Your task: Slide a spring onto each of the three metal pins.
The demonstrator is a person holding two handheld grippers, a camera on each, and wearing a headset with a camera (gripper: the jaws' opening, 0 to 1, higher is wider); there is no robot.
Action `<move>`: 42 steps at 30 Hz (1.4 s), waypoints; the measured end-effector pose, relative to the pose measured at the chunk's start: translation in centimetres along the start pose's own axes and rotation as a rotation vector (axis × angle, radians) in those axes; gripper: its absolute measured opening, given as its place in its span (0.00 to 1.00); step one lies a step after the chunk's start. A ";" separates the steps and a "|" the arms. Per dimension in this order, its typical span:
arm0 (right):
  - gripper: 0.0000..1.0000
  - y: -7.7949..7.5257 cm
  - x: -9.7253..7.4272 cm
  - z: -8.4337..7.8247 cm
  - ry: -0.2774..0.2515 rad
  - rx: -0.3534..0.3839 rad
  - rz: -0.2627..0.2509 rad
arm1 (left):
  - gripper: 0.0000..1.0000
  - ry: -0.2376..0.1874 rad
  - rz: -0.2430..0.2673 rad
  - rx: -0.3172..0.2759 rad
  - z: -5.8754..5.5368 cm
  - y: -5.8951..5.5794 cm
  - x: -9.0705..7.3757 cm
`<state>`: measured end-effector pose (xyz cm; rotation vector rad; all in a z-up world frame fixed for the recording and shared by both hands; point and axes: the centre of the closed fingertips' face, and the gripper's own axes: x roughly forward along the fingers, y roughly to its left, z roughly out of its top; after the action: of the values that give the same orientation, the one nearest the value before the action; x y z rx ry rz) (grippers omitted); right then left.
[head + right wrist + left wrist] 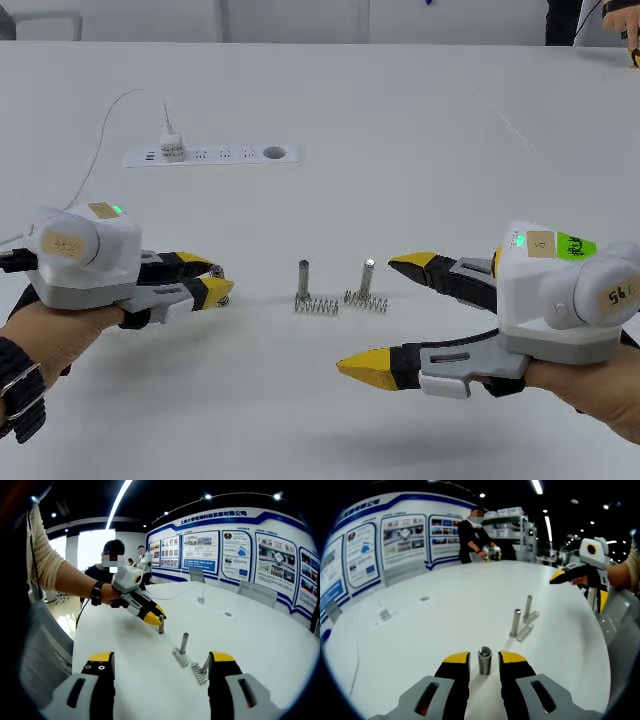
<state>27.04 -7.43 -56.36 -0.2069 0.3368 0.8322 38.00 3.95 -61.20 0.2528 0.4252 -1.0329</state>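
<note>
On the white table (400,140) two bare metal pins stand upright, one (303,278) left of the other (367,275). A loose spring (316,306) lies at the first pin's foot and another spring (366,300) at the second's. A third pin wrapped in a spring (485,660) stands between the tips of my left gripper (485,656); its jaws flank the spring with a small gap on each side. My right gripper (385,315) is wide open to the right of the two pins, holding nothing.
A white power strip (210,155) with a plugged-in adapter (170,148) and cable lies further back on the left. People stand at the table's far side (477,535). A mesh chair (45,655) stands beside the table.
</note>
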 end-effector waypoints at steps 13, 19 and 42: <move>0.76 0.0 0.3 -0.2 0.018 -0.009 0.014 | 0.33 -0.063 0.007 0.012 1.6 -1.0 -2.3; 0.74 0.1 0.6 -0.3 0.038 -0.024 0.027 | 0.36 -0.082 0.003 0.009 1.8 -1.8 -3.0; 0.53 -2.2 3.9 -2.4 0.145 -0.037 0.037 | 0.37 -0.096 -0.023 -0.027 0.4 -5.4 -5.0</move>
<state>30.61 -6.92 -59.96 -0.2972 0.4627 0.8621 31.20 4.99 -58.63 0.1743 0.3559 -1.0570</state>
